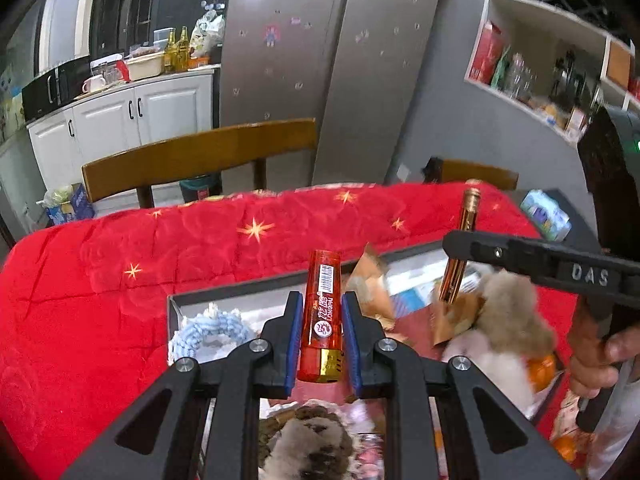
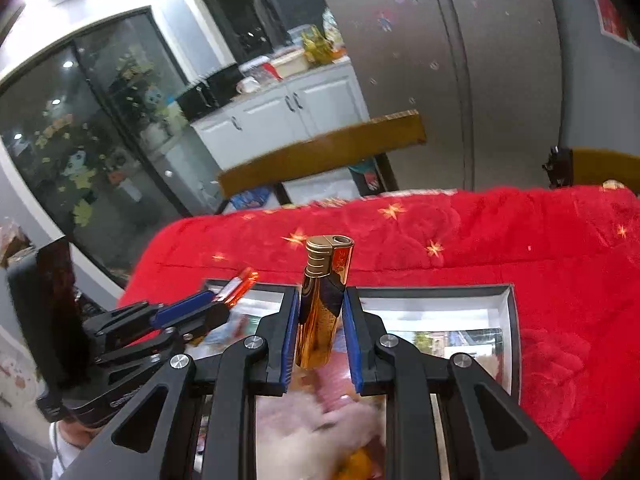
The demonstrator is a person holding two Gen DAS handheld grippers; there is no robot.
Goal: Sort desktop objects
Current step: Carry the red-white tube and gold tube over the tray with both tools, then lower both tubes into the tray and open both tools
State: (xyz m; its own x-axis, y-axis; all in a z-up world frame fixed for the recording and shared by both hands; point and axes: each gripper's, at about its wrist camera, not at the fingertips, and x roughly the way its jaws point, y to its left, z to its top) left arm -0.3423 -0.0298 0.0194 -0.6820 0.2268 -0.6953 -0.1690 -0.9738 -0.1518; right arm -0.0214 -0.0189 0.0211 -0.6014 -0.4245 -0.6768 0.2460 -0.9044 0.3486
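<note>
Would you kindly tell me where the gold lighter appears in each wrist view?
Left wrist: gold lighter right of centre, gripped by the right gripper.
Right wrist: centre, upright between the jaws.
Shared landmark: red star-patterned cloth behind it.

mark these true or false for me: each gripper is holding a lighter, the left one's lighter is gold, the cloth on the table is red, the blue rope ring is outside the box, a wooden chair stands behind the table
1. Each gripper holds a lighter. True: the left gripper and the right gripper are both shut on one.
2. The left one's lighter is gold. False: it holds the orange lighter; the gold lighter is in the right.
3. The cloth is red. True: red cloth with gold stars.
4. The rope ring is outside the box. False: the blue rope ring lies inside the box.
5. A wooden chair stands behind the table. True.
</note>
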